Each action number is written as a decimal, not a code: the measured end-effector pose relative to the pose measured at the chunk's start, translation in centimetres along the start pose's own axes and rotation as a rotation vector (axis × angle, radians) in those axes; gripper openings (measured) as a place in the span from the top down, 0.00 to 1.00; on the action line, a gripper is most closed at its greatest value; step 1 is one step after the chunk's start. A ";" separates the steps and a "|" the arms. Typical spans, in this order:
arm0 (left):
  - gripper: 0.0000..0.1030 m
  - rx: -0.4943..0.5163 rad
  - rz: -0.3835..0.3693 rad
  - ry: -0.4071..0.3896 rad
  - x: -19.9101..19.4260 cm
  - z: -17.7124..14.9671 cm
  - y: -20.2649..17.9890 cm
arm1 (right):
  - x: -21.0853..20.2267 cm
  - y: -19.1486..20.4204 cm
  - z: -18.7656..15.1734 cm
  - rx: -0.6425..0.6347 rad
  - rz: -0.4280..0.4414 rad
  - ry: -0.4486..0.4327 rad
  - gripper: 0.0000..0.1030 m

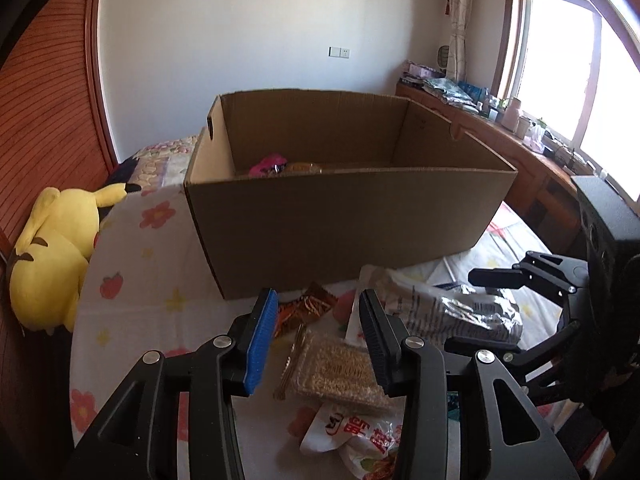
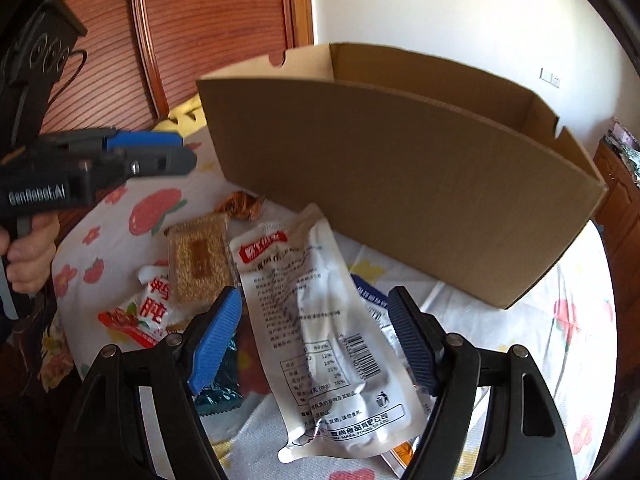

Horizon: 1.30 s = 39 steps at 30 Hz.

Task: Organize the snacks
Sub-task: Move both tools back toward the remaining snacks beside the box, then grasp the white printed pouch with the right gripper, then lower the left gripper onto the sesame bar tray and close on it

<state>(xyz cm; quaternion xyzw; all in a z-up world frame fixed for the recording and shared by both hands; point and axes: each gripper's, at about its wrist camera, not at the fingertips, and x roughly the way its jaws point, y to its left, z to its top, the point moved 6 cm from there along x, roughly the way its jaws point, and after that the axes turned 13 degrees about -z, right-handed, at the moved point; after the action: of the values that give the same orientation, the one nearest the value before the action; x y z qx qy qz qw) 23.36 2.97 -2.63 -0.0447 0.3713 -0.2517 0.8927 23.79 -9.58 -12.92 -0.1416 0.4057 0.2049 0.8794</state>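
An open cardboard box (image 1: 352, 220) stands on the flowered bed; a pink packet (image 1: 267, 165) and another snack lie inside. In front of it lie loose snacks: a clear-wrapped grain bar (image 1: 340, 372), an orange-brown wrapper (image 1: 304, 308), a red-and-white pouch (image 1: 356, 440) and a long silver-white pouch (image 1: 452, 308). My left gripper (image 1: 316, 344) is open above the grain bar. My right gripper (image 2: 316, 340) is open, straddling the silver-white pouch (image 2: 316, 328). The grain bar (image 2: 200, 260), the red-and-white pouch (image 2: 148, 312) and the box (image 2: 400, 184) show there too.
A yellow plush toy (image 1: 52, 256) lies at the bed's left edge by the wooden wardrobe. A cluttered wooden sideboard (image 1: 520, 148) runs under the window on the right. A dark teal packet (image 2: 224, 384) and a blue-white packet (image 2: 372, 292) lie partly under the silver pouch.
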 end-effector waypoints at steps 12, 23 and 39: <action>0.57 -0.061 0.001 0.045 1.5 -2.7 0.5 | 1.8 1.0 -1.1 -0.072 -0.019 0.051 0.25; 0.57 -0.070 0.006 0.047 1.5 -4.2 -0.1 | 3.4 1.3 -0.9 -0.094 -0.060 0.072 0.32; 0.54 -0.036 0.005 0.031 0.6 -3.9 -1.5 | 1.2 0.5 -1.1 -0.075 -0.099 0.004 0.82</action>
<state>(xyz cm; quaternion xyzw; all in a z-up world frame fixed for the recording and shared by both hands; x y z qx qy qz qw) 20.39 1.76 -5.46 -0.0560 0.3898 -0.2435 0.8863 23.52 -9.34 -14.61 -0.1948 0.3919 0.1760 0.8818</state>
